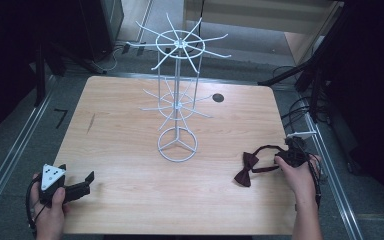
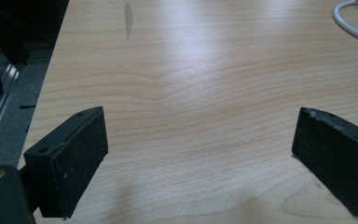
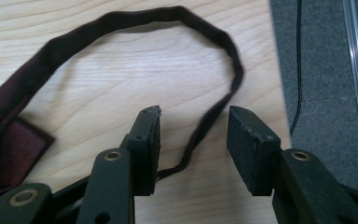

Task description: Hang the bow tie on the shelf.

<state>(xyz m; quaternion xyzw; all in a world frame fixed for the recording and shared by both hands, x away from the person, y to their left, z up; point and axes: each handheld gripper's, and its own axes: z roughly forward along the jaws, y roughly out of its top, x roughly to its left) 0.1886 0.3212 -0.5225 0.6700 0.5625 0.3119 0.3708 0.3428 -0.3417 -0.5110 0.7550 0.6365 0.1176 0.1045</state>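
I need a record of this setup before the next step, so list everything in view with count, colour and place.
bow tie: one, dark maroon, near right part of the table, its strap looping toward the right edge.
wire display stand: one, white, upright at the table's middle, two tiers of radiating hooks over a ring base.
table: one, light wood, with a dark round hole near its far edge.
floor: grey, around the table, with metal rails and black cables.
left gripper: one, black with a grey three-cornered plate, near left corner, jaws wide apart over bare wood.
right gripper: one, black, at the right edge, jaws either side of the strap, pads not pressing it.
hands: two, one on each gripper.
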